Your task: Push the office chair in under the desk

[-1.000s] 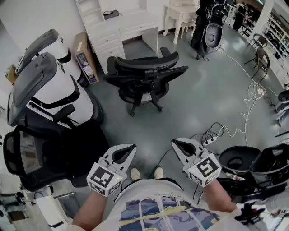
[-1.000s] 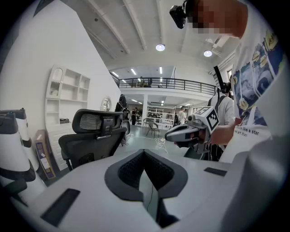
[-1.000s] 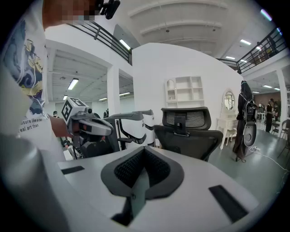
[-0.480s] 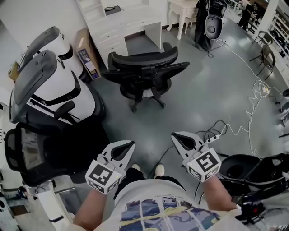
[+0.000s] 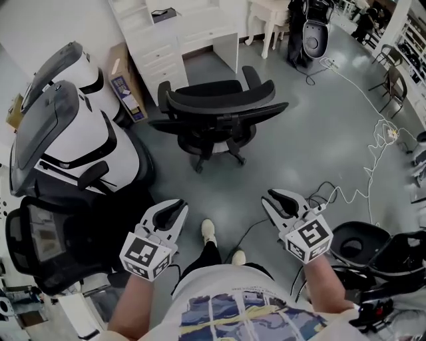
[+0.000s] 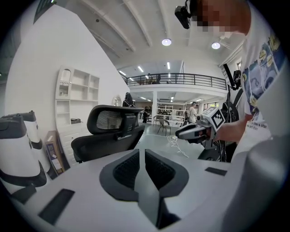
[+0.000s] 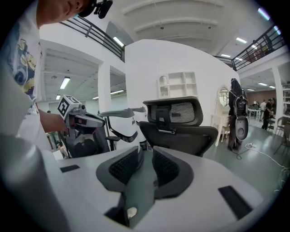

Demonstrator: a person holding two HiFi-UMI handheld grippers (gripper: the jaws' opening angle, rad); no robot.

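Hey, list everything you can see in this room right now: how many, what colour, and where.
office chair: one, black, mid floor, short of the desk
desk: one, white, far wall
small table: one, white, right of the desk
box: one, brown, left of the desk
shell seats: two, white and black, left
mesh chair: one, black, lower left
cable: at least one, white, right floor
shoes: two, white, between the grippers
left gripper: one, white-grey, lower left, shut, empty
right gripper: one, white-grey, lower right, jaws just been opening, nothing between
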